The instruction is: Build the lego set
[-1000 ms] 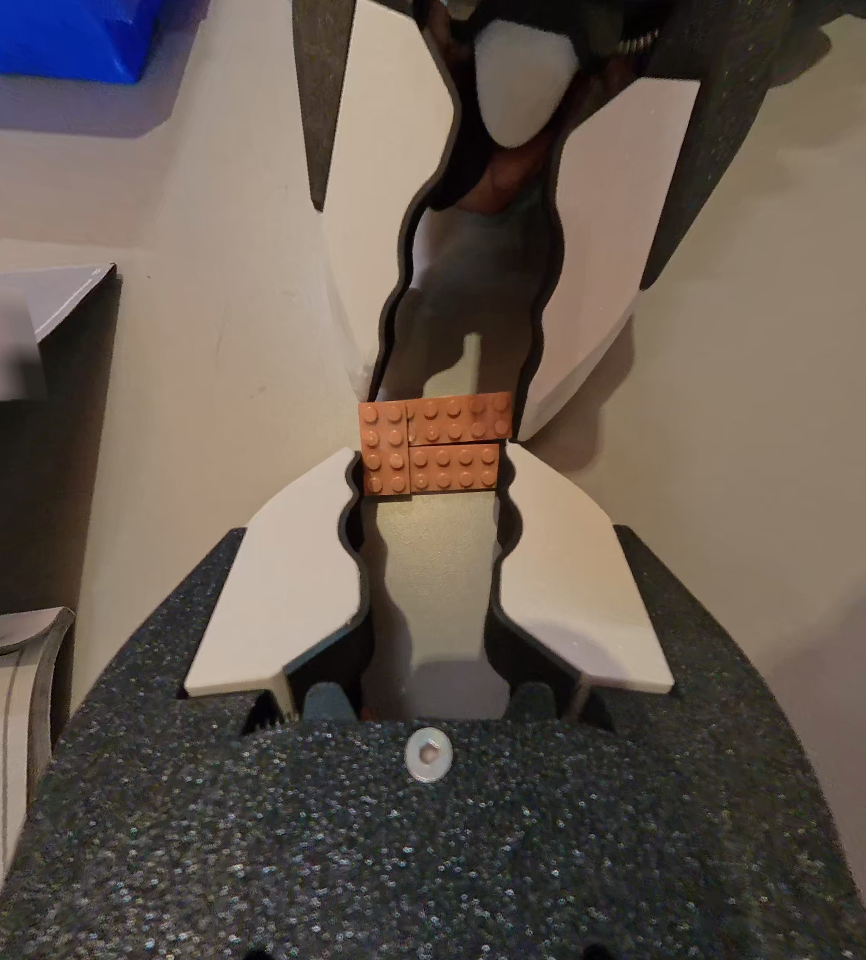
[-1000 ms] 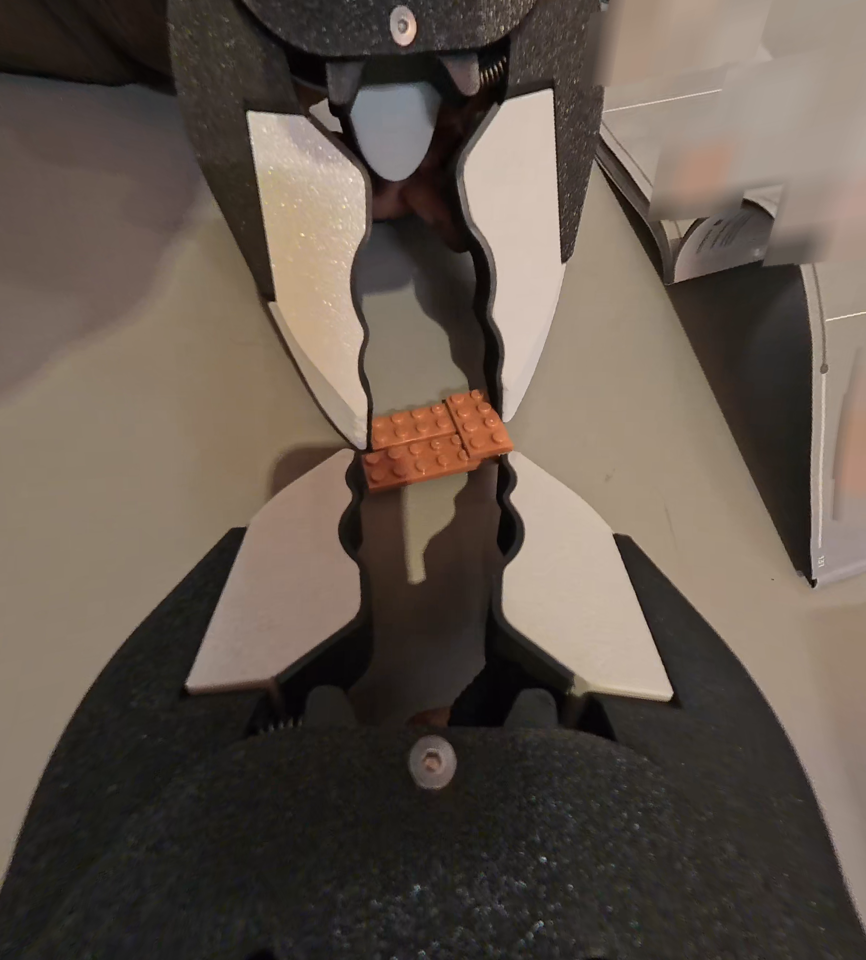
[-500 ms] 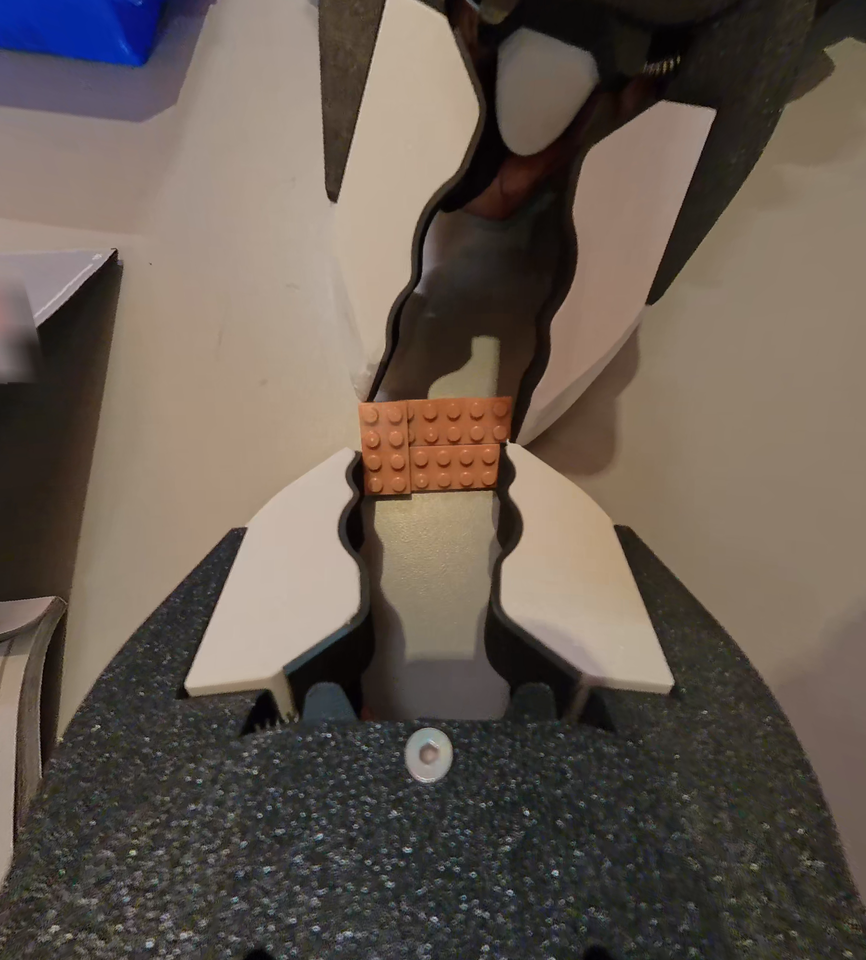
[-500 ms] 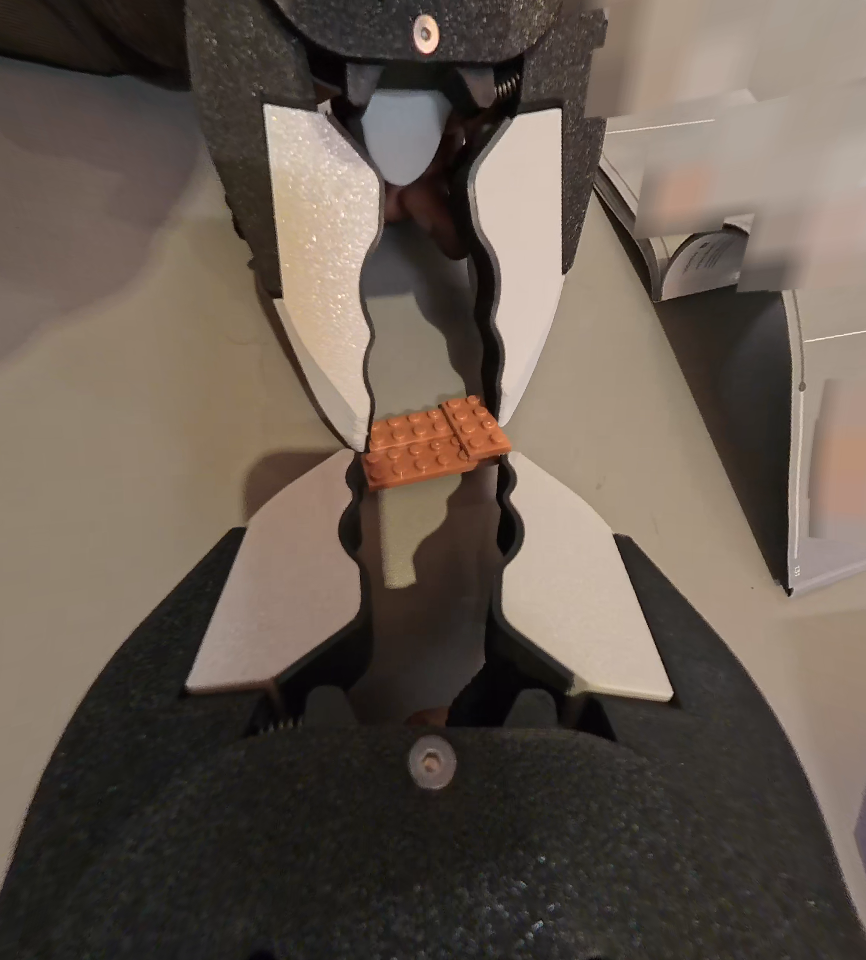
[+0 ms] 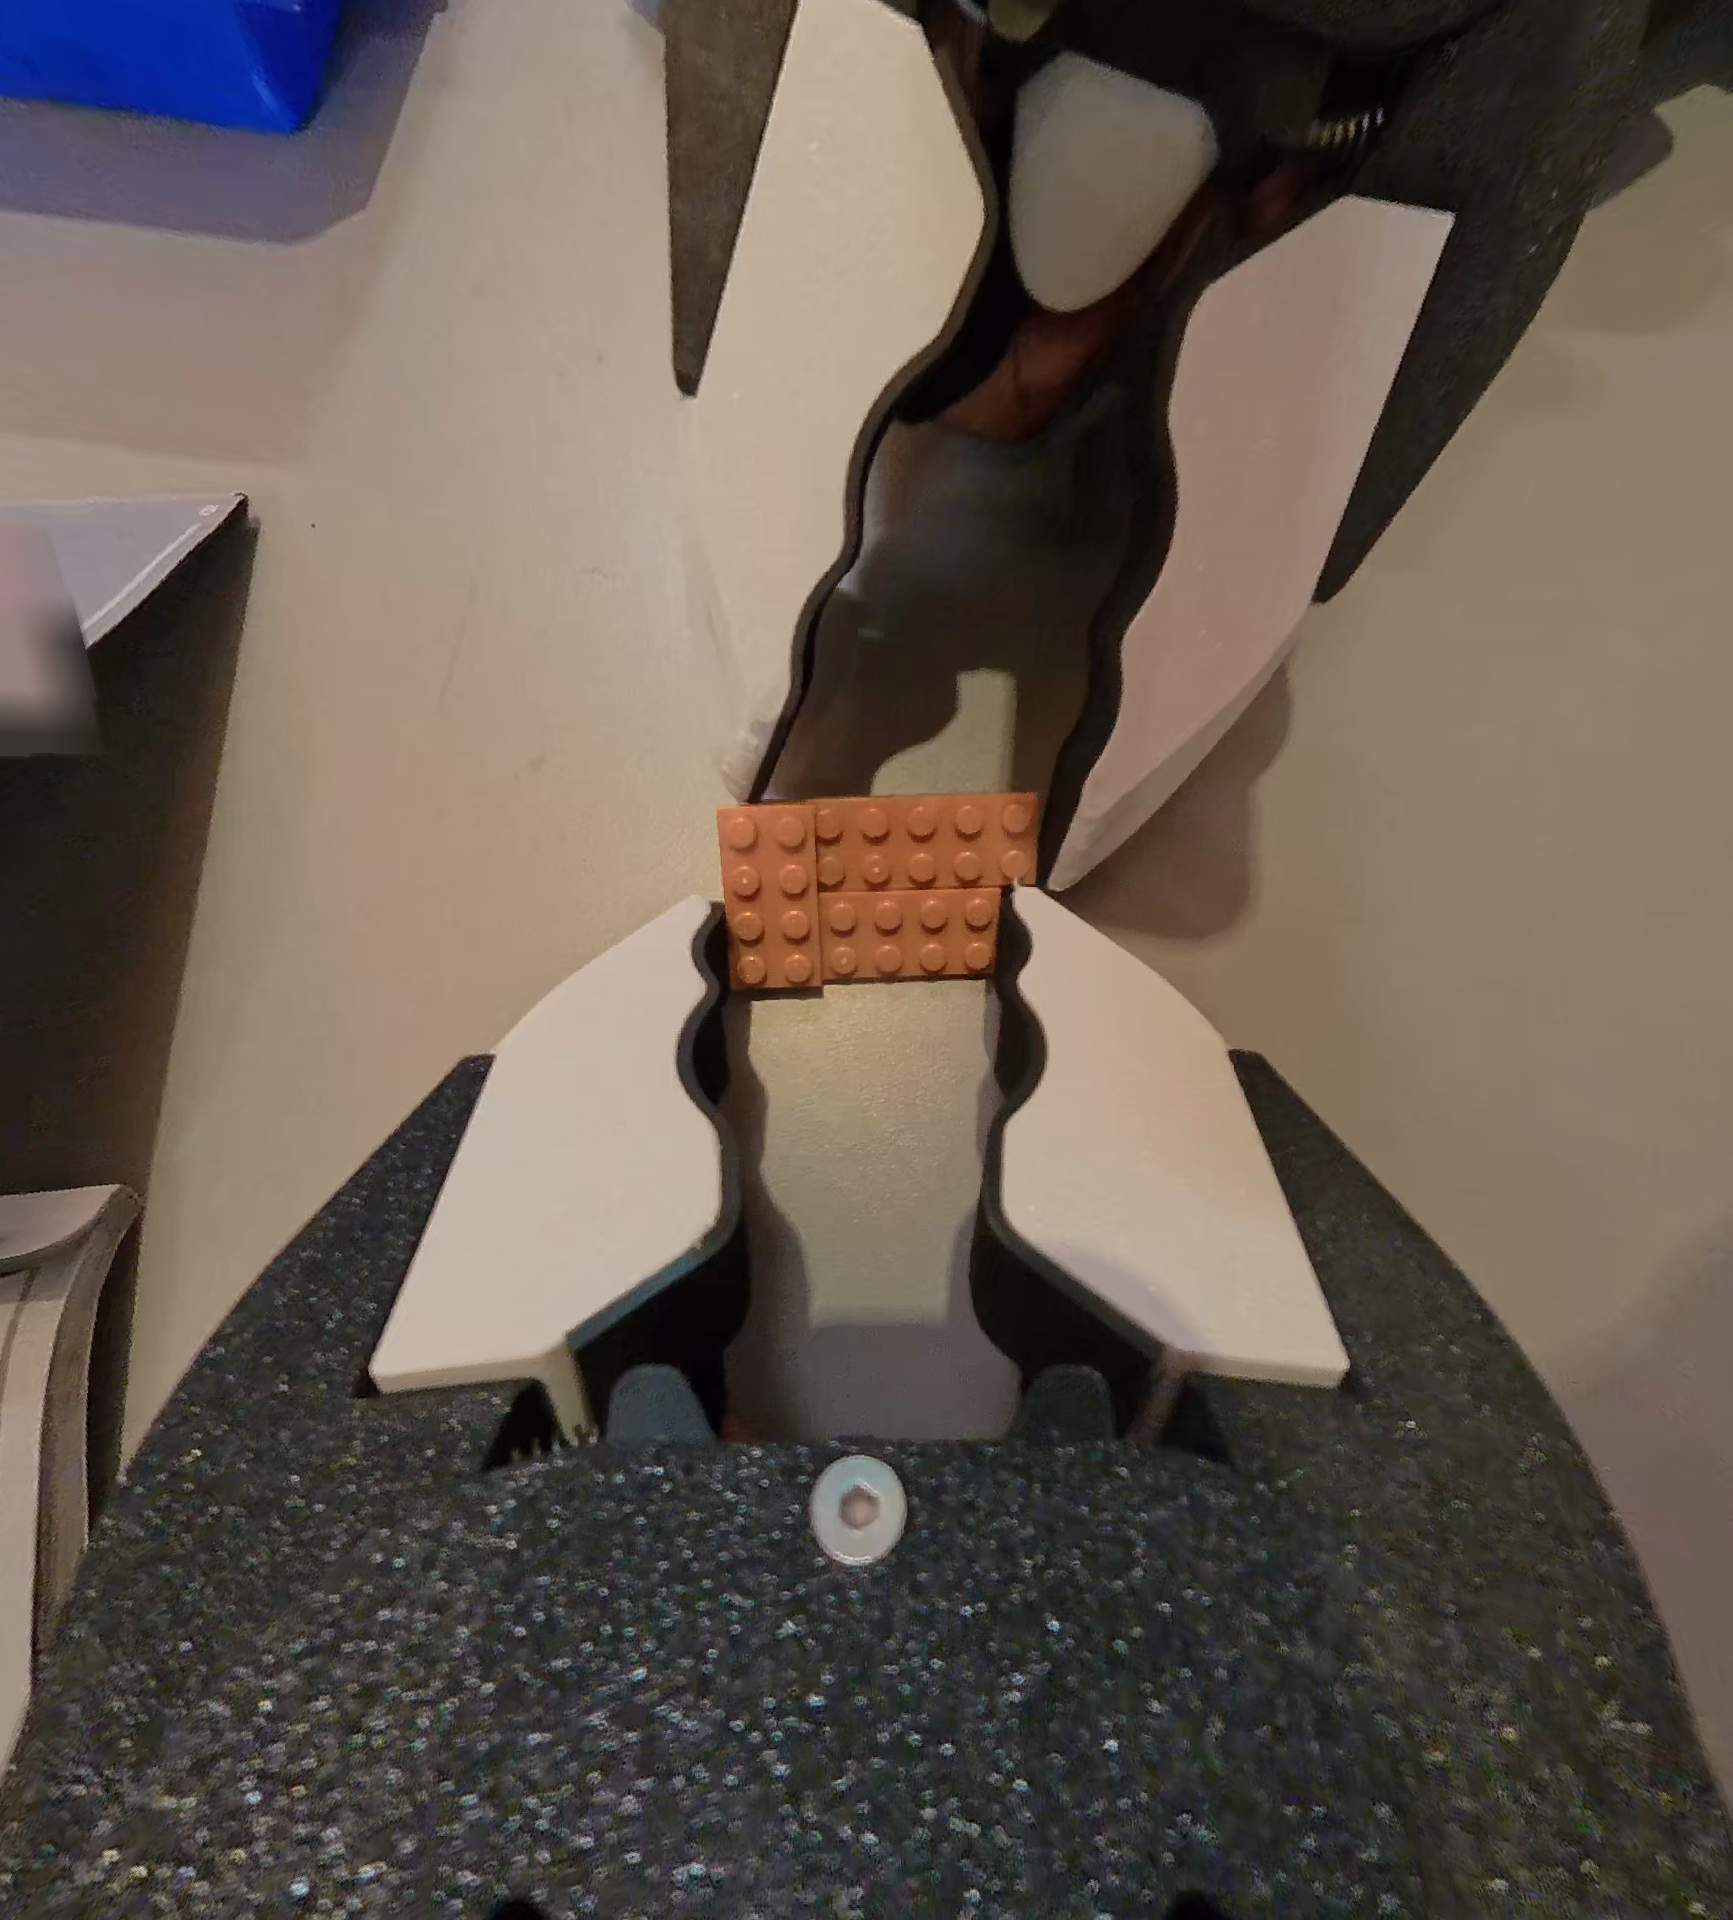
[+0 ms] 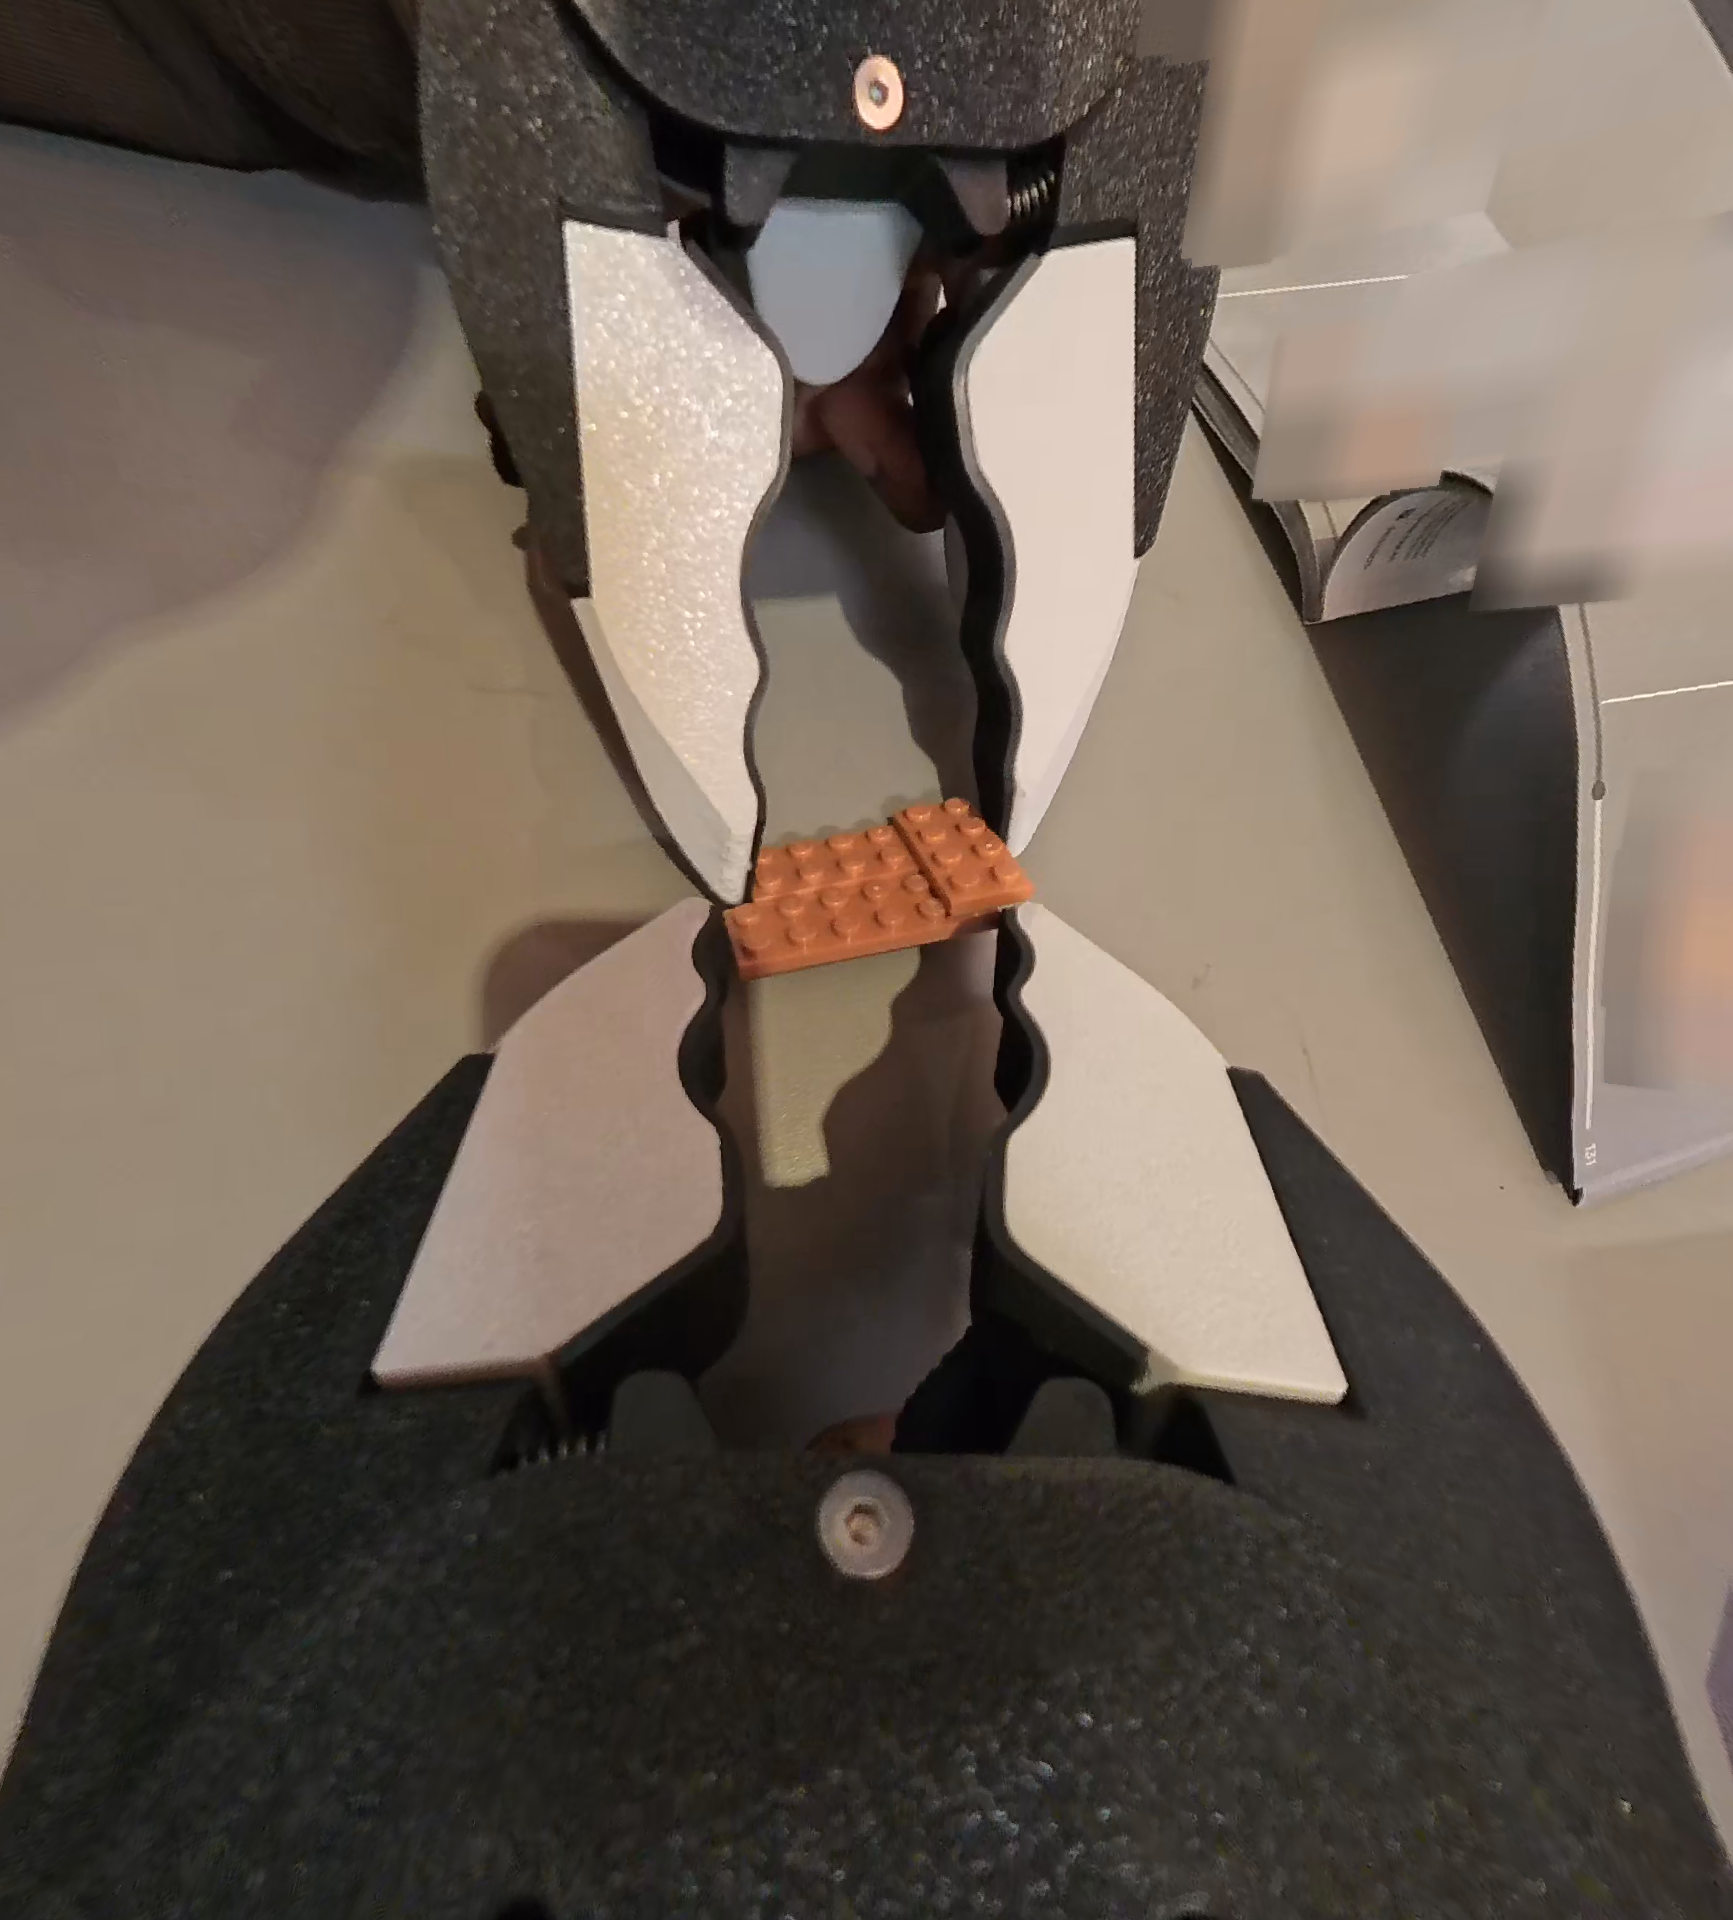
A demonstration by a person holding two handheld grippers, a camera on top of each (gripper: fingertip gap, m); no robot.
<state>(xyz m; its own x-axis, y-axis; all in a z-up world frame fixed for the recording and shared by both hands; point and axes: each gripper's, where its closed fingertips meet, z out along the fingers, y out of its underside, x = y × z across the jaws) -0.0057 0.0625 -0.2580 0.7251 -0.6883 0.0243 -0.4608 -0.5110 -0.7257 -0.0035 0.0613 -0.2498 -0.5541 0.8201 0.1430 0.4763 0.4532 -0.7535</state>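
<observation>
At frame centre, a flat assembly of studded orange-brown plates (image 5: 872,894) is pinched from opposite ends by the left claw (image 5: 867,940) and right claw (image 6: 867,940), above the matte beige surface (image 5: 488,644). Both claws have wavy-edged pale fingers (image 5: 581,1153) (speckled black housings), narrowed onto the plates. A glossy blue object (image 5: 103,52) sits upper left.

Two claws meet tip to tip: the left claw (image 5: 867,925) and the right claw (image 6: 867,914). Between their tips sits one brown studded slab (image 5: 872,888) made of three plates. One open booklet (image 6: 1693,935) lies right of the right claw, and one blue box (image 5: 103,52) lies far left of the left claw.
</observation>
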